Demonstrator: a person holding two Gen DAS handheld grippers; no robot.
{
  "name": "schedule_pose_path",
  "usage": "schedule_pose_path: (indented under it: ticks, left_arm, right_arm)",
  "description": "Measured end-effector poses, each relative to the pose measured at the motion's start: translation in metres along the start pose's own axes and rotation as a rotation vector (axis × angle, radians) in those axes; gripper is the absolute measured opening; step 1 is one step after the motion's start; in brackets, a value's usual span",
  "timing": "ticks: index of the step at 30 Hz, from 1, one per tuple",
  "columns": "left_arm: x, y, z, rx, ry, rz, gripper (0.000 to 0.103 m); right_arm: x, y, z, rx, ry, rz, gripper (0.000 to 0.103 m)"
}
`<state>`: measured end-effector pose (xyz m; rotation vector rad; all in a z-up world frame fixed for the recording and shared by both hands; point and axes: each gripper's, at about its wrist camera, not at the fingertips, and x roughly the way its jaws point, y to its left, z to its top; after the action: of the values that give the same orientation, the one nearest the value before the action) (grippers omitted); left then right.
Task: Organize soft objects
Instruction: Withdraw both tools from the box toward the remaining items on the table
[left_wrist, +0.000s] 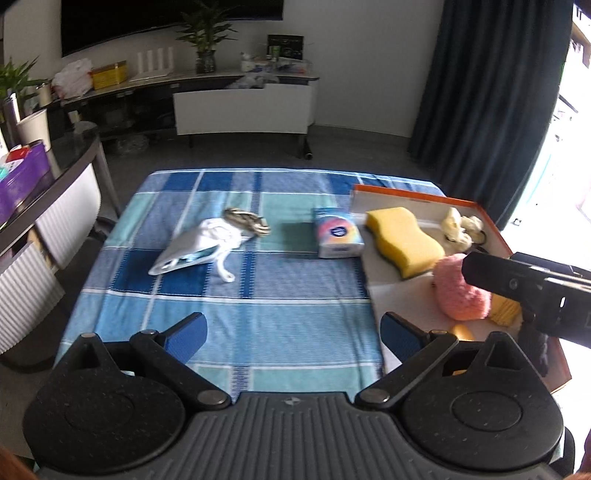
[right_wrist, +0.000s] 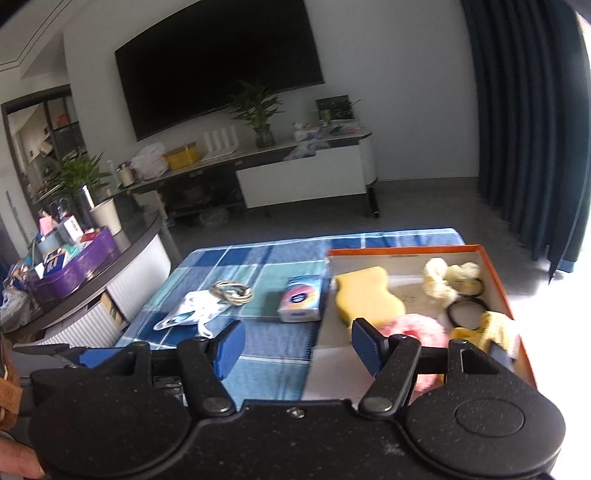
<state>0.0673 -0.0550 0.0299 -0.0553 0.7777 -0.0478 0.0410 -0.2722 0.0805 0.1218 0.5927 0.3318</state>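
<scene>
An orange-rimmed box (left_wrist: 413, 194) (right_wrist: 495, 275) sits on the right of the blue checked cloth. In it lie a yellow sponge (left_wrist: 404, 240) (right_wrist: 365, 295), a pink fluffy item (left_wrist: 460, 291) (right_wrist: 415, 325), cream scrunchies (left_wrist: 460, 227) (right_wrist: 443, 277) and a yellow cloth (right_wrist: 495, 328). On the cloth lie a tissue pack (left_wrist: 338, 236) (right_wrist: 301, 302), a white mask (left_wrist: 199, 247) (right_wrist: 192, 312) and a striped scrunchie (left_wrist: 247, 223) (right_wrist: 232, 291). My left gripper (left_wrist: 291, 332) is open and empty over the cloth's near part. My right gripper (right_wrist: 297, 349) is open and empty at the box's near left edge.
A curved side table (left_wrist: 55, 192) (right_wrist: 122, 254) with a purple tin stands to the left. A TV console (left_wrist: 240, 107) with plants stands at the far wall. A dark curtain (left_wrist: 491, 92) hangs at right. The right gripper's black body (left_wrist: 532, 291) shows in the left wrist view.
</scene>
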Motion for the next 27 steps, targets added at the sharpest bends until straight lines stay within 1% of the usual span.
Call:
schedule_pose_path:
  ticks: [7, 12, 14, 20, 27]
  left_arm:
    - [-0.002, 0.028, -0.007, -0.045, 0.0, 0.021, 0.103]
    - [-0.005, 0.046, -0.015, -0.059, 0.002, 0.031, 0.103]
    - [-0.004, 0.052, -0.018, -0.069, 0.007, 0.046, 0.103]
    - [-0.001, 0.066, -0.02, -0.092, 0.017, 0.062, 0.103]
    - [0.007, 0.078, -0.02, -0.117, 0.034, 0.077, 0.103]
  right_arm:
    - [0.016, 0.023, -0.002, -0.035, 0.029, 0.034, 0.078]
    - [0.027, 0.037, -0.005, -0.058, 0.051, 0.056, 0.078]
    - [0.032, 0.041, -0.006, -0.063, 0.06, 0.066, 0.078]
    - [0.041, 0.048, -0.01, -0.07, 0.082, 0.087, 0.078]
    - [0.047, 0.047, -0.01, -0.066, 0.094, 0.088, 0.078]
